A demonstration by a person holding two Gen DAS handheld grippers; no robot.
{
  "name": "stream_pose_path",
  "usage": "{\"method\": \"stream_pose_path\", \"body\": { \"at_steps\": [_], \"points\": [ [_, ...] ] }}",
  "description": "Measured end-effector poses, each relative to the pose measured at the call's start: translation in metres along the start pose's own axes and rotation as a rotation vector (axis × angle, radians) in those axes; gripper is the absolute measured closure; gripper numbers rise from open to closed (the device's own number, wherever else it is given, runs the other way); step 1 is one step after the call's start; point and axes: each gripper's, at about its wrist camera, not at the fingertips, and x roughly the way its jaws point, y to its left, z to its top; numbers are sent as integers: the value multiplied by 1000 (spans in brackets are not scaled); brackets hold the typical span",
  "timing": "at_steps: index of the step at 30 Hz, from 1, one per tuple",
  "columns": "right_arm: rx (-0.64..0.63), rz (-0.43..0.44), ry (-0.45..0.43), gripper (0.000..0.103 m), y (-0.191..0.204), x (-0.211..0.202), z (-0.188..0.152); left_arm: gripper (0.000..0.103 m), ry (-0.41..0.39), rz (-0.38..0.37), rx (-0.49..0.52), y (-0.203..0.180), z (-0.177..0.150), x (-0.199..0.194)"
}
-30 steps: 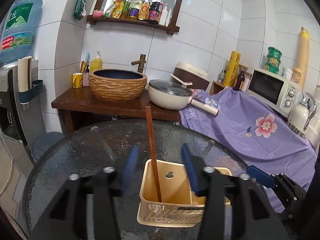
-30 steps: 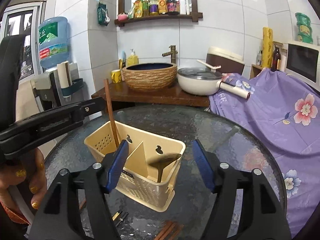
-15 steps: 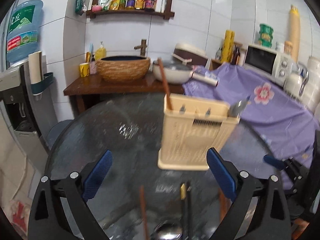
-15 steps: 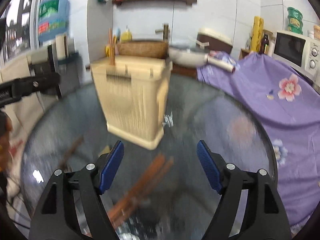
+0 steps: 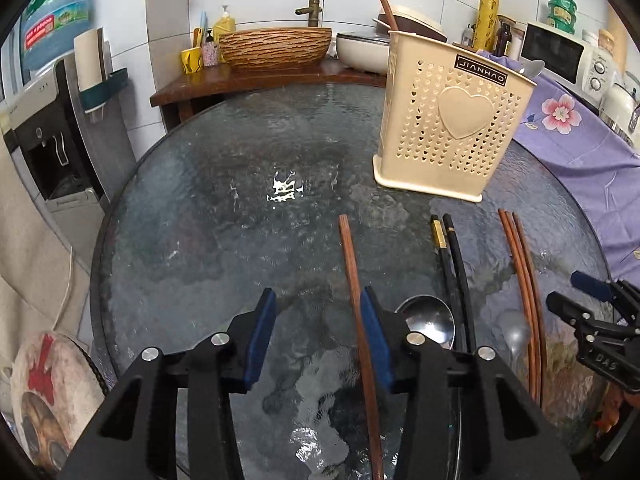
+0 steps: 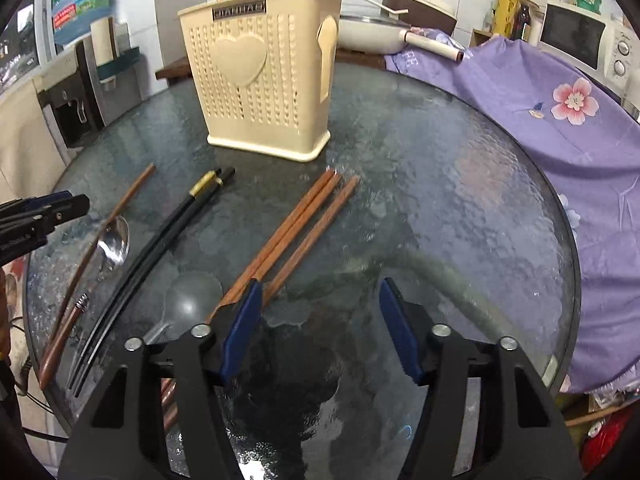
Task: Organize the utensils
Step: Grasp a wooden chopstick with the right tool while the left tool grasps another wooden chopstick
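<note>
A cream perforated utensil holder (image 5: 450, 120) (image 6: 262, 76) stands on the round glass table (image 5: 224, 208) (image 6: 460, 200), with a brown chopstick and a spoon in it. On the glass lie a single brown chopstick (image 5: 356, 292) (image 6: 100, 240), black chopsticks (image 5: 454, 272) (image 6: 160, 248), a metal spoon (image 5: 428, 322) (image 6: 114, 242), a grey spoon (image 6: 188, 300) and brown chopsticks (image 5: 524, 288) (image 6: 296, 228). My left gripper (image 5: 318, 332) is open low over the glass, its right finger beside the single chopstick. My right gripper (image 6: 320, 328) is open and empty, its left finger over the brown chopsticks.
A purple flowered cloth (image 6: 552, 92) covers the counter to the right, with a microwave (image 5: 560, 56) on it. A wooden shelf with a woven basin (image 5: 276, 46) and a pan (image 5: 360, 54) stands behind the table. A water dispenser (image 5: 60, 120) is at the left.
Both grippers have pulled back from above the holder and dropped low over the near side of the table. The loose utensils on the glass have come into view.
</note>
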Motion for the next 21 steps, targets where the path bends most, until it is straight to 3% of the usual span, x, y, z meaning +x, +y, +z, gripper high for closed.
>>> {"method": "stream_pose_path", "body": {
  "at_steps": [13, 21],
  "points": [
    [-12, 34, 45, 56, 17, 7, -4, 62, 3, -2, 13, -11, -9, -1],
    [-34, 24, 86, 61, -10, 5, -2, 65, 24, -6, 11, -6, -5, 5]
  ]
}}
